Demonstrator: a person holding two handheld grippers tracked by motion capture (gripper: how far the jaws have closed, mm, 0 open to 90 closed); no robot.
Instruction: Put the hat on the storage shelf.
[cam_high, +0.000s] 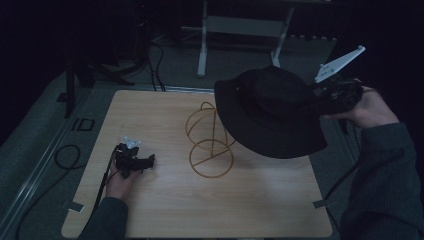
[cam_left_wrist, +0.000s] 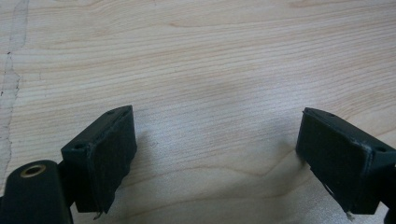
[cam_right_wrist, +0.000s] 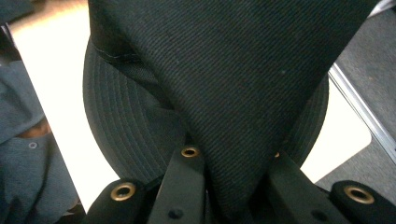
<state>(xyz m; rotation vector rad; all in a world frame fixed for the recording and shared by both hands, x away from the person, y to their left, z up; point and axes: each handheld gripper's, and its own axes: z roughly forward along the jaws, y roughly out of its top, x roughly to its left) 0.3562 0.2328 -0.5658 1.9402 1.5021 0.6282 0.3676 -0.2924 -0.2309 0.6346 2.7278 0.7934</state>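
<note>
On my left, my left hand (cam_high: 119, 182) rests on the worktop (cam_high: 165, 210) near its left edge, holding the left tool (cam_high: 142, 162). The tool lies low on the wood and points toward the middle. In the left gripper view its jaws stand spread wide, with bare wood grain between them and nothing in their grasp.

Toward the middle I see the wire stand (cam_high: 210, 142), a gold frame with a round ring as its base flat on the worktop and a loop rising from it on a thin stem. It is well apart from the left tool.

Just right of the stand, the hat (cam_high: 270, 112) hangs in the air, a black brimmed one, tilted so that its crown faces up and back. Its lower brim overlaps the top of the stand in the high view; whether they touch I cannot tell.

On my right, the right tool (cam_high: 325, 92) is pinching the hat at its right side, held up by my right hand (cam_high: 367, 107) off the worktop's right edge. In the right gripper view the black cloth (cam_right_wrist: 224, 93) is bunched between the two jaws, which are pressed together on it, with the stitched brim curving behind.
</note>
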